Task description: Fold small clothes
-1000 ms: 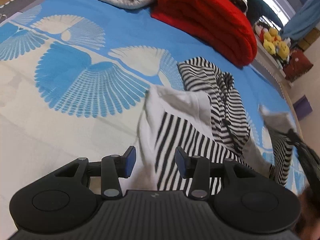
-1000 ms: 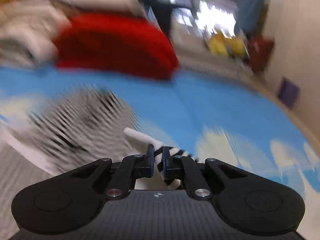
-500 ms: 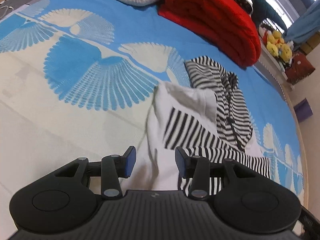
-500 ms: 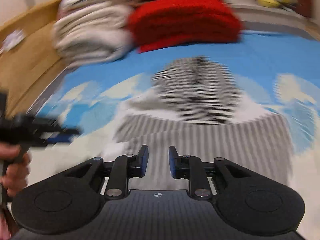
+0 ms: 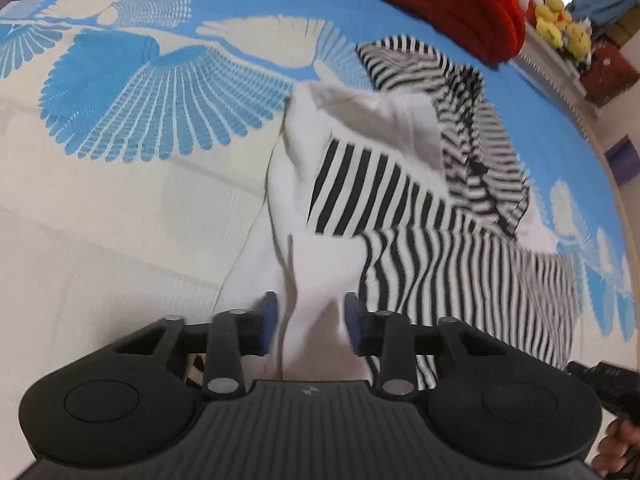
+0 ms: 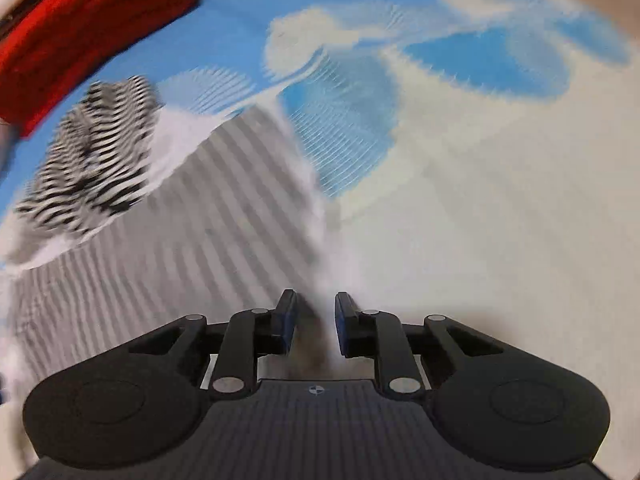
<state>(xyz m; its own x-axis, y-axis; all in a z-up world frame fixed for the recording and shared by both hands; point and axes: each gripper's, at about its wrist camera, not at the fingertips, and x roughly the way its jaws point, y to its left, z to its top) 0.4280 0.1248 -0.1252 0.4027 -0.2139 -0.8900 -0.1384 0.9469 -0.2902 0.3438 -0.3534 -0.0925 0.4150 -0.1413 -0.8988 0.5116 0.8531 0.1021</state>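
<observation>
Closest to you, your left gripper [image 5: 310, 326] has just been narrowing and a fold of the black-and-white striped hooded top with white sleeves [image 5: 400, 184] sits between its blue pads, though you can't tell if they're actually pinching it. Your right gripper [image 6: 315, 320] has just been narrowing too, jaws set narrow over the top's white edge, blurry enough that a grip is unclear. The top lies spread on the blue and cream bedspread with a fan-feather print [image 5: 132, 112], hood at the far end. Beyond it sits a folded red blanket [image 5: 436, 0], then yellow plush toys [image 5: 560, 28].
</observation>
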